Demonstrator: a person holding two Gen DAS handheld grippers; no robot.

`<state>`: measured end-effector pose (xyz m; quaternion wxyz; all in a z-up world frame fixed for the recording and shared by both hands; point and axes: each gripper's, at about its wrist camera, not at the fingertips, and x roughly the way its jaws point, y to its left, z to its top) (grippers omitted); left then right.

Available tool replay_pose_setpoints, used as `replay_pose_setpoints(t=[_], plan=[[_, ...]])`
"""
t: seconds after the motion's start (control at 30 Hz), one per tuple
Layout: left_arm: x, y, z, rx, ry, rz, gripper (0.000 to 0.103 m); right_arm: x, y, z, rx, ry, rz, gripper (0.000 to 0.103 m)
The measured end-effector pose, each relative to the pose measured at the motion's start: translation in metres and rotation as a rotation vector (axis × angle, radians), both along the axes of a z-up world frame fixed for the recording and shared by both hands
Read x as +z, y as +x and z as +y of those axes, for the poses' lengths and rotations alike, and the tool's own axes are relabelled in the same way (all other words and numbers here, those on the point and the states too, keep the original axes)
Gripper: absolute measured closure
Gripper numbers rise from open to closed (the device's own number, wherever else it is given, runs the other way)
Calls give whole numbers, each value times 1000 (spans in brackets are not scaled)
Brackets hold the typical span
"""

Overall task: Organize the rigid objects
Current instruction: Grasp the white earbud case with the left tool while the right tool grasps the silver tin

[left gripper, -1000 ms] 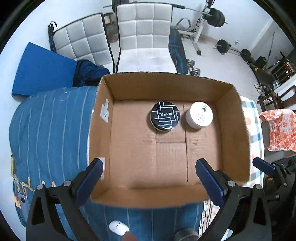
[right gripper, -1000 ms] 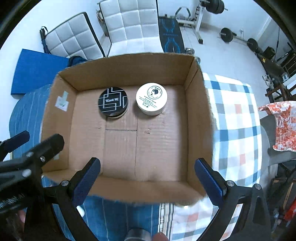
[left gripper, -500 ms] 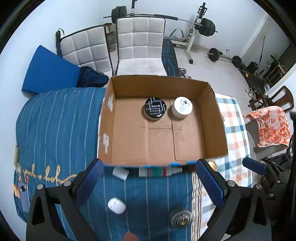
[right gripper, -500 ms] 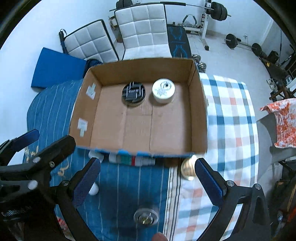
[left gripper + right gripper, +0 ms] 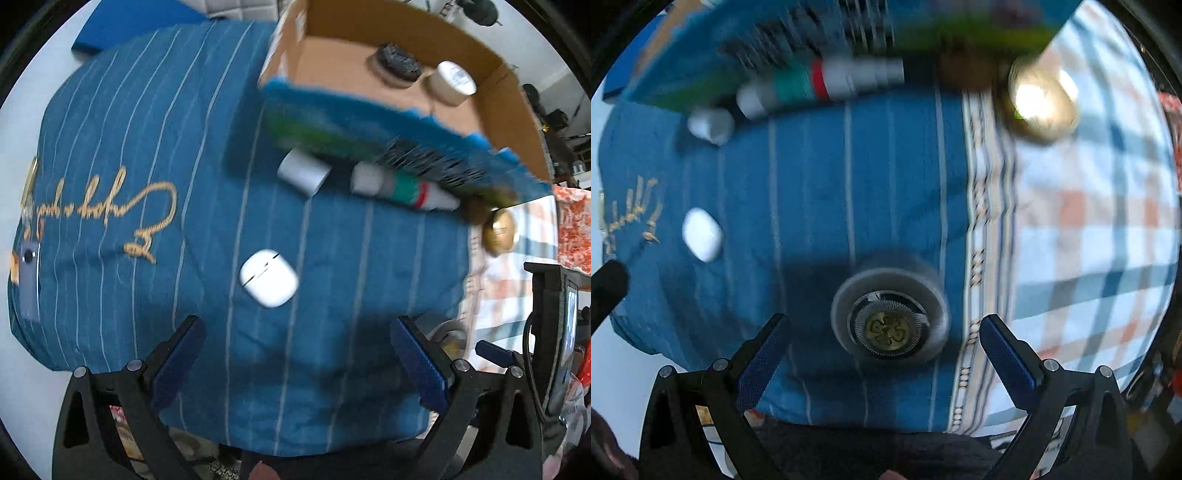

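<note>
A cardboard box (image 5: 513,88) holds a black tin (image 5: 397,62) and a white jar (image 5: 452,81) at its far wall. In front of the box lie a small white cylinder (image 5: 304,171), a white-green-red tube (image 5: 402,188) and a gold tin (image 5: 498,230). A white earbud case (image 5: 269,272) lies on the blue cloth, just beyond my open, empty left gripper (image 5: 299,354). My right gripper (image 5: 884,350) is open, its fingers on either side of a grey round tin with a brass centre (image 5: 890,317). The tube (image 5: 820,83), gold tin (image 5: 1039,99) and earbud case (image 5: 701,234) also show there.
A blue striped cloth (image 5: 110,147) covers the surface's left part and a checked cloth (image 5: 1089,221) the right. An orange patterned cloth (image 5: 574,229) lies at the far right. The cloth's near edge drops off just below both grippers.
Both grippers have pulled back from the box and dropped low toward the cloth. The earbud case and the grey tin are now close in front of the fingers. The views are motion-blurred.
</note>
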<state>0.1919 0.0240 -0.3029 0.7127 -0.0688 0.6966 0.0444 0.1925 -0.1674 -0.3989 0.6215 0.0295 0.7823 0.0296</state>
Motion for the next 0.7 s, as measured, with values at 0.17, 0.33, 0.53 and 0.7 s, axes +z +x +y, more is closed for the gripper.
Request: replay_pose_setpoints(t=[0.17, 0.33, 0.53, 0.7], plan=[[-27, -13, 26, 69, -5, 54, 0, -28, -8, 1, -7, -38, 48, 28], [-47, -11, 46, 136, -29, 60, 1, -29, -14, 5, 19, -65, 9, 28], [-77, 12, 41, 101, -14, 84, 1, -26, 2, 8, 15, -70, -8, 29], [-107, 22, 32, 40, 3, 142, 26, -26, 10, 10, 21, -71, 6, 29]])
